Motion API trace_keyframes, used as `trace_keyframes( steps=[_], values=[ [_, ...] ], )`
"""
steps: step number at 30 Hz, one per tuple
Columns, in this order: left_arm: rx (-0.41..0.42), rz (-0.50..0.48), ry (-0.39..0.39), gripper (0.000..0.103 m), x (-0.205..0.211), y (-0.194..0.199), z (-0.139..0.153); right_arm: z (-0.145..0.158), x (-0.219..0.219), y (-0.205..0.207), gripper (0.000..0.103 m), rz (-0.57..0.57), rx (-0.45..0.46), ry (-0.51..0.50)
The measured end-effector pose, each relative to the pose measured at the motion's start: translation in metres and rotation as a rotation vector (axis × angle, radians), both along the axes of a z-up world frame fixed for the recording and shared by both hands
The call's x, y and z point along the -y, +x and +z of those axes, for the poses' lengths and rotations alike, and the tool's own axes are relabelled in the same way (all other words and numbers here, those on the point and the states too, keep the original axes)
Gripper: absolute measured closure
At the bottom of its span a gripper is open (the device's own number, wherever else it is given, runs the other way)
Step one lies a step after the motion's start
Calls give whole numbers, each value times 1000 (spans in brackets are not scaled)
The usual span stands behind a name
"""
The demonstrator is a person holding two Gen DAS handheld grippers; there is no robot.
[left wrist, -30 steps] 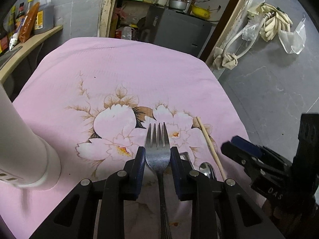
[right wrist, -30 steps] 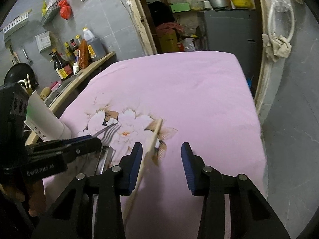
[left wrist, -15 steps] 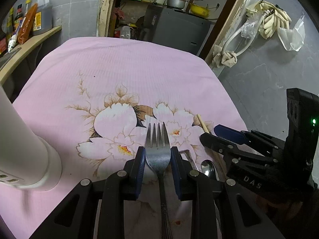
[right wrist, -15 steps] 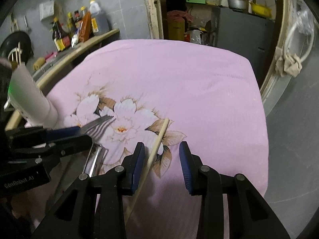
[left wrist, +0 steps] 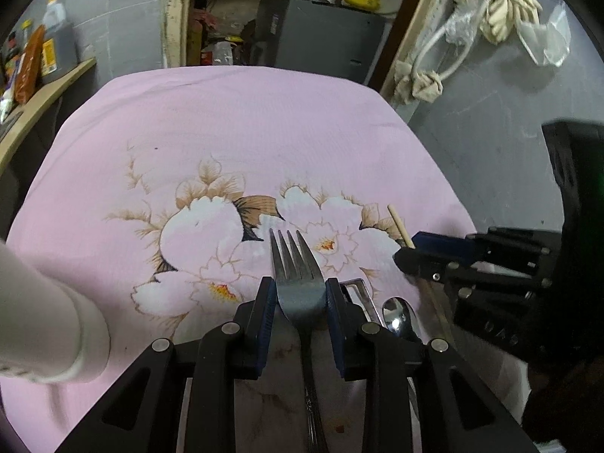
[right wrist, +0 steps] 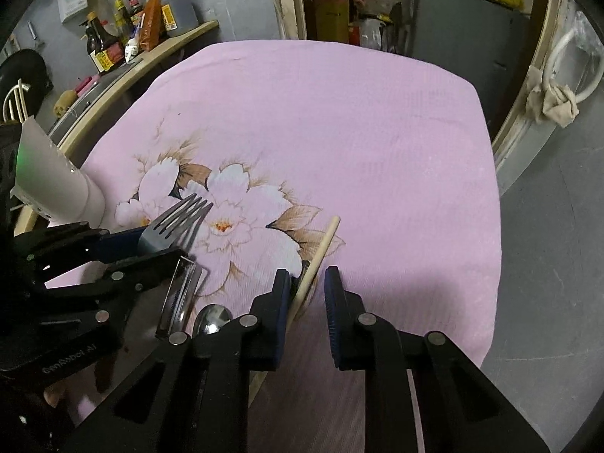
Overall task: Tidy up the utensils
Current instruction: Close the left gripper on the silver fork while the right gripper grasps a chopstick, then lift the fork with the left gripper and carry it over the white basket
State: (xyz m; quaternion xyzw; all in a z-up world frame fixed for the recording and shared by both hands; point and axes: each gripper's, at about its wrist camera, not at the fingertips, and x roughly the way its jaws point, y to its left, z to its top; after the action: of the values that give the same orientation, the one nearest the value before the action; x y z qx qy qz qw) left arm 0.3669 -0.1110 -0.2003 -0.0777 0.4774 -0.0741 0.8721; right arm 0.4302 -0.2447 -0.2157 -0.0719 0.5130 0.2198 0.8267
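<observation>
My left gripper [left wrist: 298, 294] is shut on a metal fork [left wrist: 296, 264], tines pointing forward, held just above the pink floral tablecloth [left wrist: 234, 120]. The right wrist view shows that fork [right wrist: 177, 222] at the left. A wooden chopstick [right wrist: 321, 253] lies on the cloth between the jaws of my right gripper [right wrist: 307, 287]. The jaws are closing; the stick rests against the left pad, with a gap to the right pad. In the left wrist view the right gripper [left wrist: 407, 249] covers the chopstick [left wrist: 400, 226] except its tip. A spoon [left wrist: 396, 313] lies between the two grippers.
A white cylindrical holder [left wrist: 49, 324] stands at the left near the left gripper. A flat metal utensil [right wrist: 181, 294] lies beside the spoon [right wrist: 213, 319]. Sauce bottles [right wrist: 143, 37] line a wooden shelf at the far left. The table drops off to grey floor on the right.
The right gripper's jaws have narrowed around the chopstick and it has turned and shifted a little over it. The left gripper keeps the fork, nearly still.
</observation>
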Motion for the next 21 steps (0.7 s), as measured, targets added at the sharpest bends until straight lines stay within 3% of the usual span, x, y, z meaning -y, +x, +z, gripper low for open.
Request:
trace_keyframes(
  steps=[4, 5, 10, 14, 21],
  values=[
    [-18, -2, -5, 79, 0, 3, 1, -3, 4, 0, 94, -64, 4, 26],
    [-21, 1, -14, 80, -2, 3, 2, -3, 11, 0, 98, -98, -17, 80],
    [-33, 15, -59, 80, -7, -2, 4, 0, 36, -14, 99, -214, -59, 217],
    [4, -4, -77, 80, -9, -15, 18, 17, 52, -41, 99, -282, 15, 334],
    [118, -61, -95, 80, -11, -40, 51, 62, 68, -92, 99, -342, 226, 401]
  ],
)
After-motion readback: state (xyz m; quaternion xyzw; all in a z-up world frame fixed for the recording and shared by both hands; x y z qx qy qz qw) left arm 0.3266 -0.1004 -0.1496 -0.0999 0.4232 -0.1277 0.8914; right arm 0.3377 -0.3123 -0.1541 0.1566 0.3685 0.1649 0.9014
